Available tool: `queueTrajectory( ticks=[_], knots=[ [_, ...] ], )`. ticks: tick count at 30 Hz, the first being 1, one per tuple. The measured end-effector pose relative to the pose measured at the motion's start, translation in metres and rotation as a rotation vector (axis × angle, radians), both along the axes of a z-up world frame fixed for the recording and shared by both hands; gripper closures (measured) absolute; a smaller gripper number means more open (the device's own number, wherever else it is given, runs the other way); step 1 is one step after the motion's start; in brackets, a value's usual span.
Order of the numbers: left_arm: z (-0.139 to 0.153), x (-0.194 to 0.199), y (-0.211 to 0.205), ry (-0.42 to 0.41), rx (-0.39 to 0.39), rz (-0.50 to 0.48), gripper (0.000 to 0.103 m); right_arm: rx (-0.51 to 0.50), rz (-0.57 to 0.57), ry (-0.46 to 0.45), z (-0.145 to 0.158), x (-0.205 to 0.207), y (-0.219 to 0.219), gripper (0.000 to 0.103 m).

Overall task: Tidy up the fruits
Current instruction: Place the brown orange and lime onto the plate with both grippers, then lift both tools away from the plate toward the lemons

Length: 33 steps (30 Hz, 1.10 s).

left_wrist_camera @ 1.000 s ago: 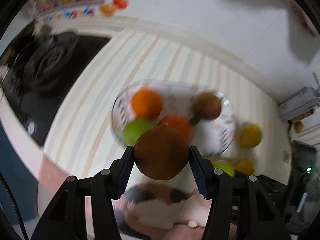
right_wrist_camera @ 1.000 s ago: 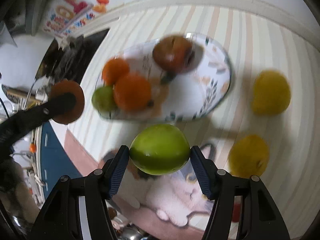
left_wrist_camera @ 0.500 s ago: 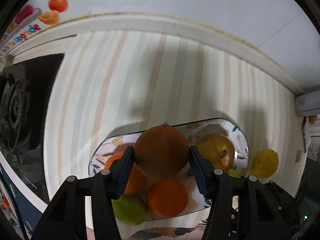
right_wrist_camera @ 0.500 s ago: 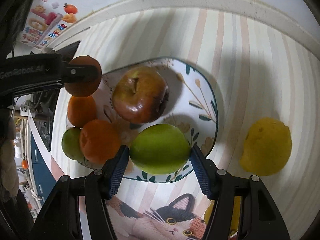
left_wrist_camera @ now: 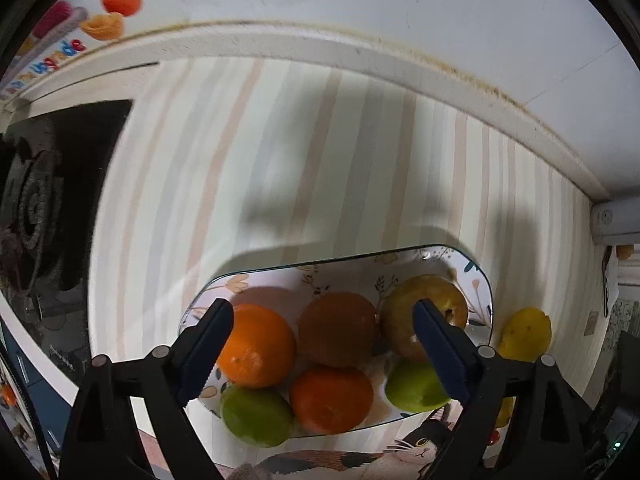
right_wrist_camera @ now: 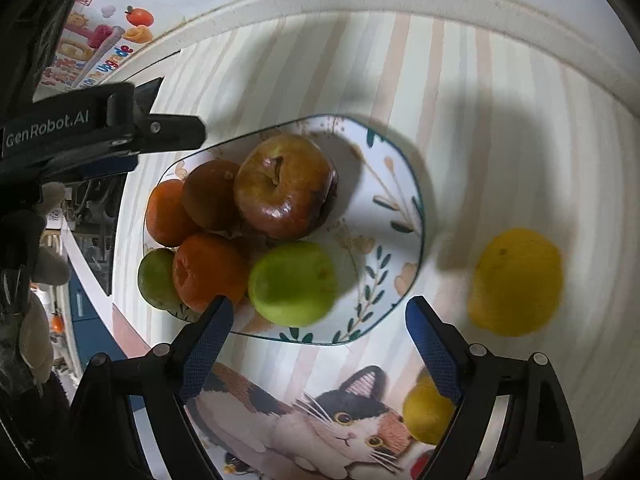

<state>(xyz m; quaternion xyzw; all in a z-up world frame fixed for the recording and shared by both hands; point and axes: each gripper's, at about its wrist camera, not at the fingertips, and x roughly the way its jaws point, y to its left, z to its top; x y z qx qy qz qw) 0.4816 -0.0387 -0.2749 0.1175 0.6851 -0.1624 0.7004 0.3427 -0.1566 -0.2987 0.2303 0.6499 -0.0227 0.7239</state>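
while the left gripper hangs with its jaws spread wide and nothing between them, the left wrist view looks down on the plate, which carries a brown fruit, two oranges, a bruised apple and two green fruits; a lemon sits off the plate just past its right edge, so the placing step looks finished for this hand and the next move calls for a reach to fruit that is not yet plated. beyond the plate runs a pale striped counter mat, with a dark stove at the left and a white wall behind. from the right wrist view, the right gripper is likewise wide and empty, poised just near the green apple lying on the plate's near side; two lemons remain on the mat, one well right of the plate, one low by the right finger. judging by that, the lemons come next, needing a sideways shift and a gentle close. a cat print covers the mat's near edge.
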Motion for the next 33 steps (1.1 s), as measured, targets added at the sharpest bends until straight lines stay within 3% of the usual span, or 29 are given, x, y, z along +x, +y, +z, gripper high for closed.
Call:
queueTrajectory(
  ticks=[7,18,25,33],
  knots=[
    [0.033,-0.039,0.029,-0.125,-0.002,0.092,0.012,-0.117,0.032,-0.050,0.034,-0.016,0.001,0.012],
    [0.081,-0.133,0.080,-0.280,-0.013,0.268,0.012,-0.175,0.146,-0.161,0.088,-0.061,0.009,0.012],
    [0.123,-0.186,0.089,-0.377,-0.033,0.310,0.012,-0.182,0.181,-0.238,0.139,-0.097,0.012,0.012],
    [0.175,-0.226,0.082,-0.471,-0.059,0.280,0.012,-0.188,0.203,-0.310,0.191,-0.134,0.015,0.012]
  ],
)
